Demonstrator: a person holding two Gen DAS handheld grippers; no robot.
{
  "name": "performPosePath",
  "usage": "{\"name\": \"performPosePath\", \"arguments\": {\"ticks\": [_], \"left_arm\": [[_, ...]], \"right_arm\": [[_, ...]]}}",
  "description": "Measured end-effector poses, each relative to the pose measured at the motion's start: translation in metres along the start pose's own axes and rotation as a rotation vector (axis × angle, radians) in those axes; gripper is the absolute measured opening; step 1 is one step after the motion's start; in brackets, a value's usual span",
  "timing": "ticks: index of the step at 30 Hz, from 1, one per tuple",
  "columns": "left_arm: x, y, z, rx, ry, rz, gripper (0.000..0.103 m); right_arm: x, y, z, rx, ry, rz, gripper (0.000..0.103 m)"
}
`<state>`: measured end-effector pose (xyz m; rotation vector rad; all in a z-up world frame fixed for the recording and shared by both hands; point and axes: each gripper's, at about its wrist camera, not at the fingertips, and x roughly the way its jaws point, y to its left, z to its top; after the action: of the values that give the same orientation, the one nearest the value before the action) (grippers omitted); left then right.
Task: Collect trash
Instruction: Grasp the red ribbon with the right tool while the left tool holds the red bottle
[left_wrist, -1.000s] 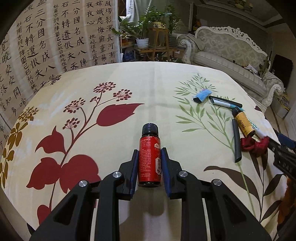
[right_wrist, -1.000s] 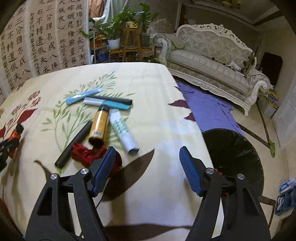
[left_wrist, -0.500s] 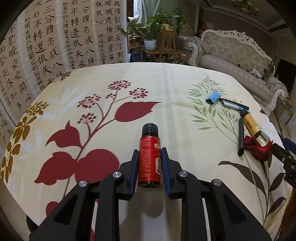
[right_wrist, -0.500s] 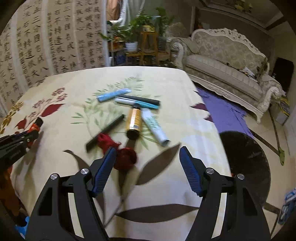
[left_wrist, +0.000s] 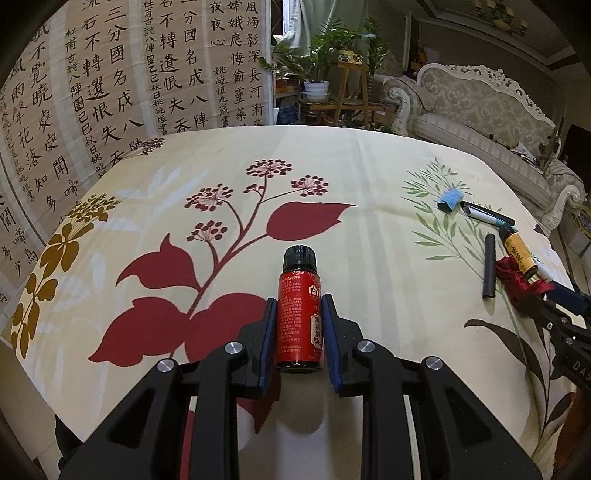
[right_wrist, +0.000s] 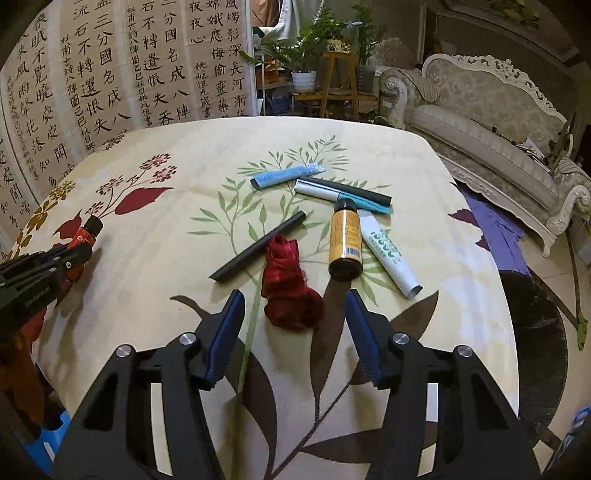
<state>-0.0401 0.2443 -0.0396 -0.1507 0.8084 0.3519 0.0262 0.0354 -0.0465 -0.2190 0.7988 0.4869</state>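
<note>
My left gripper (left_wrist: 298, 308) is shut on a small red bottle (left_wrist: 300, 317) with a black cap, held over the floral tablecloth (left_wrist: 332, 173); the same bottle (right_wrist: 85, 233) shows at the left of the right wrist view. My right gripper (right_wrist: 294, 308) hangs over a crumpled red cloth scrap (right_wrist: 288, 291), which lies between its fingers without touching the pads; its jaws are closing. Beyond the scrap lie a yellow bottle (right_wrist: 345, 242), a white tube (right_wrist: 389, 256), a black stick (right_wrist: 258, 246), a blue wrapper (right_wrist: 288, 176) and a silver-teal tube (right_wrist: 340, 195).
A dark round bin (right_wrist: 535, 347) stands on the floor right of the table. A pale sofa (right_wrist: 491, 122) and a purple cloth (right_wrist: 502, 236) lie beyond it. Potted plants (right_wrist: 314, 55) and a calligraphy screen (right_wrist: 92, 81) back the table. A blue stool (right_wrist: 48, 439) sits low left.
The right gripper swung left from the table's right edge to over the red scrap, and its jaws have narrowed. The left gripper drifted sideways, still holding the red bottle.
</note>
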Motion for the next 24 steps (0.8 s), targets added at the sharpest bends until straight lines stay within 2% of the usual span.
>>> {"name": "performPosePath", "arguments": {"ticks": [2, 6, 12, 19, 24], "left_arm": [[0.001, 0.001, 0.000, 0.000, -0.002, 0.007, 0.025], [0.003, 0.004, -0.001, -0.011, 0.003, 0.005, 0.025], [0.003, 0.000, -0.002, -0.007, 0.005, -0.004, 0.025], [-0.002, -0.014, -0.001, 0.007, -0.005, -0.039, 0.025], [-0.012, -0.040, -0.001, 0.040, -0.024, -0.088, 0.025]], "right_arm": [[0.005, 0.001, 0.001, -0.002, 0.006, -0.001, 0.054], [0.016, 0.004, 0.002, -0.015, 0.035, 0.007, 0.036], [0.017, 0.006, 0.001, -0.024, 0.038, 0.010, 0.022], [-0.005, -0.008, -0.011, 0.015, -0.003, 0.010, 0.021], [-0.027, -0.031, -0.016, 0.067, -0.047, -0.021, 0.021]]}}
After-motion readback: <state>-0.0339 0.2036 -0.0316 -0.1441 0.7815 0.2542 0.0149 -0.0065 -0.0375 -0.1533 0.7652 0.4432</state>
